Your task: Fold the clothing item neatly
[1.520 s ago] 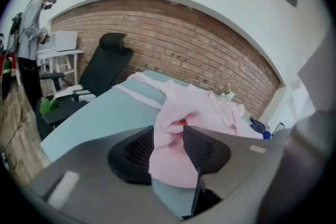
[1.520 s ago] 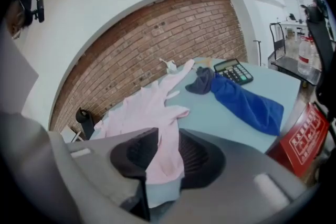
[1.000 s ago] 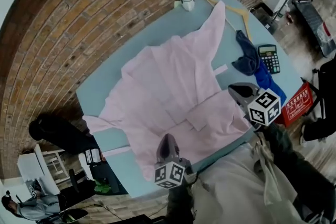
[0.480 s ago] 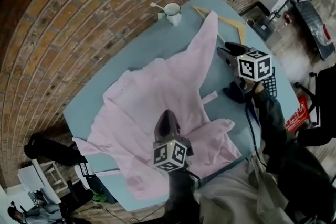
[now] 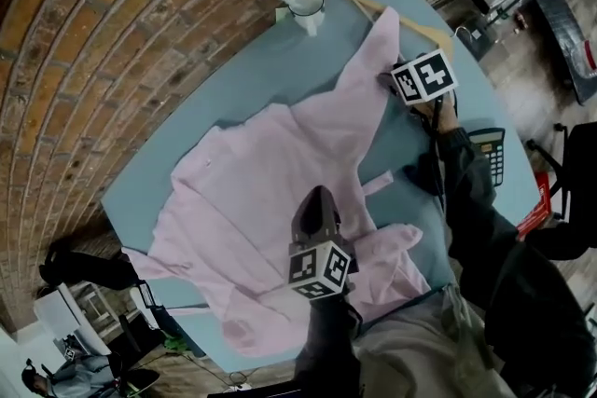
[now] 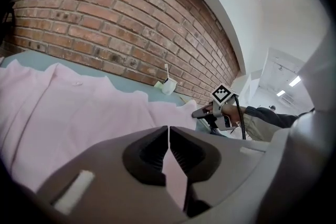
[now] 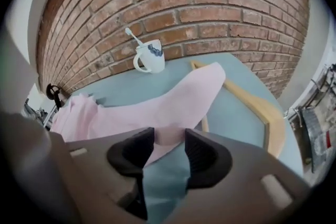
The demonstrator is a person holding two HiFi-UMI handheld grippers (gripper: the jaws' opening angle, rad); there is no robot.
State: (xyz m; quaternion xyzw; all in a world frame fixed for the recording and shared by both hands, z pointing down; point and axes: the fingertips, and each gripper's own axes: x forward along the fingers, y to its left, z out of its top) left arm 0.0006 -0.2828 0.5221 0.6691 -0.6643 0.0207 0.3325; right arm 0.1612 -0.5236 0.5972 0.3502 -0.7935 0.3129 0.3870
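A pale pink long-sleeved shirt [image 5: 270, 191] lies spread on the light blue worktop [image 5: 233, 79] in front of the brick wall. Its long axis runs on a slant in the head view: the crumpled body sits toward the near left corner, and one sleeve stretches away to the far right, its end pointing at the wooden clothes hanger [image 5: 410, 19]. A white mug [image 5: 306, 3] with a spoon in it stands at the far edge, near the sleeve end; a small blue mark on its side is too small to read. The left tongs [image 5: 315, 196] hang over the middle of the shirt, pressed together tip to tip, and the pink cloth shows only below them. The right tongs [image 5: 384, 77] are at the outstretched sleeve, about half open; the sleeve's edge lies between the pads without being squeezed. Each tool carries a cube of black-and-white square patterns, no letters. Further right lies a dark calculator [image 5: 492, 154], its keys unreadable from here.
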